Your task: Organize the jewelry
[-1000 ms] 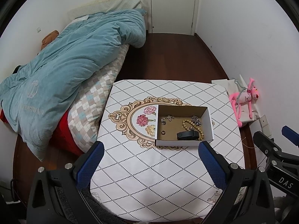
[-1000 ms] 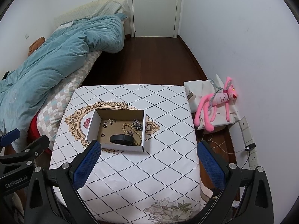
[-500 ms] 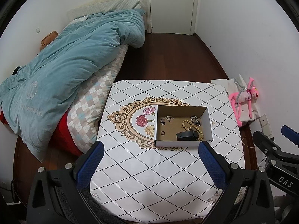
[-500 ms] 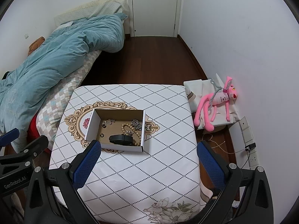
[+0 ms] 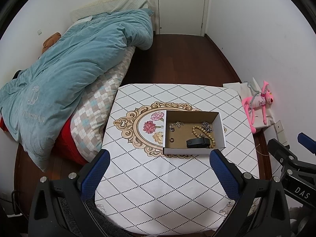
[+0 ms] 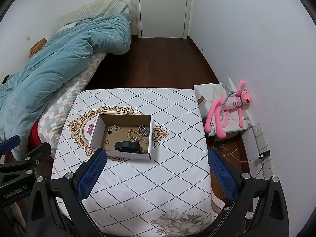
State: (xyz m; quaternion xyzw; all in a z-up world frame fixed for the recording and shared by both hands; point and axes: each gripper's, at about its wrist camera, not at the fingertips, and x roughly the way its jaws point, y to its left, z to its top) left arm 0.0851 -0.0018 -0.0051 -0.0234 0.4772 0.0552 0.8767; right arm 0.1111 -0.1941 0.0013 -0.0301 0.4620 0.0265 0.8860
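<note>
An open white cardboard box (image 5: 220, 130) (image 6: 94, 130) stands on the table with the patterned cloth (image 5: 158, 177) (image 6: 158, 177). Inside lie a black band (image 5: 198, 143) (image 6: 127, 146), a wooden bead bracelet (image 5: 195, 131) (image 6: 131, 133), a silver chain (image 5: 206, 126) (image 6: 143, 130), a thin necklace (image 5: 175, 124) (image 6: 114, 128) and a small ring (image 5: 172, 139) (image 6: 106, 142). My left gripper (image 5: 160, 169) and right gripper (image 6: 156, 169) are open and empty, held high above the table's near side.
A bed with a teal duvet (image 5: 69, 75) lies left of the table. A pink plush toy (image 6: 229, 108) rests on a cloth by the right wall. Wall sockets (image 6: 264, 154) and a closed door (image 6: 164, 7) are beyond.
Both views shifted very slightly; the box and jewelry have not moved and both grippers stay open.
</note>
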